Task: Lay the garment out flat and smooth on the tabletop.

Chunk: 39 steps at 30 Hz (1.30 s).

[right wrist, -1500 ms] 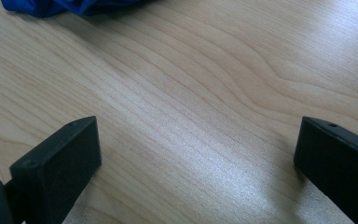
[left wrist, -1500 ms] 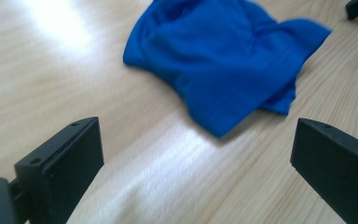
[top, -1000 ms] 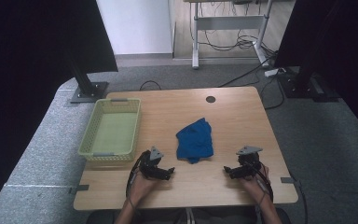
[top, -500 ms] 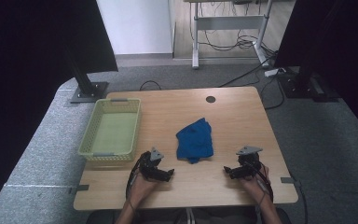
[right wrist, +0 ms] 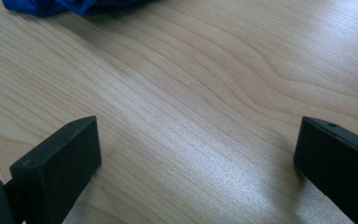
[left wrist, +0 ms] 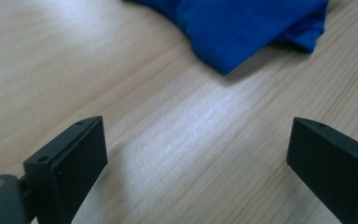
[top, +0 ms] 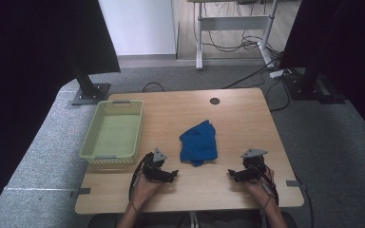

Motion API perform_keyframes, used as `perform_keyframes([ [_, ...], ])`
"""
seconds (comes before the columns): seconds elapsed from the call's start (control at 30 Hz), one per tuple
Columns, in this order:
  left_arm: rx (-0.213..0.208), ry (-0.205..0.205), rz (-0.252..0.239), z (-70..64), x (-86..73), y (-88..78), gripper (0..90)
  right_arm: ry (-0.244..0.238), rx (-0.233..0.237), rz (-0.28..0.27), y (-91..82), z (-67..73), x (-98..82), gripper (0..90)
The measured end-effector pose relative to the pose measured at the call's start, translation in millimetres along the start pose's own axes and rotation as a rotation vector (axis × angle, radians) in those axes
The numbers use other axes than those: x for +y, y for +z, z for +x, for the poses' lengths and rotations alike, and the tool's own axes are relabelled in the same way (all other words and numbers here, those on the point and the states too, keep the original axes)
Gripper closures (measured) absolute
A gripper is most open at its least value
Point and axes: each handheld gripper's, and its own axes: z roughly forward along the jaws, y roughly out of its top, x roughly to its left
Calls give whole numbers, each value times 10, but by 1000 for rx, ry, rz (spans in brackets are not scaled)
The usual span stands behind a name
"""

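Since the earlier shots: pretty much nothing shifted. Both hands sat in the same spots near the front edge and the cloth hadn't budged. The left jaws had just been closing a hair, with nothing between them.
Left gripper (top: 170, 174): jaws stood wide apart over bare wood, pointed inward toward the cloth's near corner, empty.
Right gripper (top: 233, 174): same deal, jaws spread wide, nothing between them, aimed inward across the table.
Blue cloth (top: 199, 142): lay crumpled in the middle of the table (top: 247, 118), between the two grippers and a bit beyond them, apart from both. In the left gripper view its folded corner (left wrist: 242, 32) sat just ahead of the jaws.
Basket (top: 96, 155): pale green, at the table's left edge, just beyond the left gripper, looked empty.
Risk 1: the cloth was bunched in layers, so I'd guess a pinch could easily catch only the top fold and leave the rest dragging.
Risk 2: coming in low on slick wood, a jaw could shove the cloth forward instead of getting under the edge.
Risk 3: if it was headed for the basket, a dangling tail might snag on the rim and tip or slide the light basket.
Risk 4: the left gripper was near the basket's corner, so a wide swing could knock it.
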Motion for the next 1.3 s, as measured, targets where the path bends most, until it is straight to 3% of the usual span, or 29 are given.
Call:
perform_keyframes([
  [0.43, -27, 35, -28, -78, 271, 2, 78, 0, 0, 0, 0, 0, 0, 3],
  [0.63, -57, 47, -48, -140, 420, 28, 132, 0, 0, 0, 0, 0, 0, 3],
  [0.8, -82, 64, -56, -217, 559, 89, 180, 0, 1, 0, 0, -1, 0, 2],
  [0.97, -111, 106, -56, -305, 692, 160, 245, 0, 0, 0, 0, -1, 0, 2],
  [1.13, -150, 109, -73, -369, 815, 237, 322, 0, 1, 0, 0, -1, 0, 2],
  [1.3, -182, 132, -60, -473, 946, 375, 367, 1, 1, 0, 0, -1, 0, 3],
])
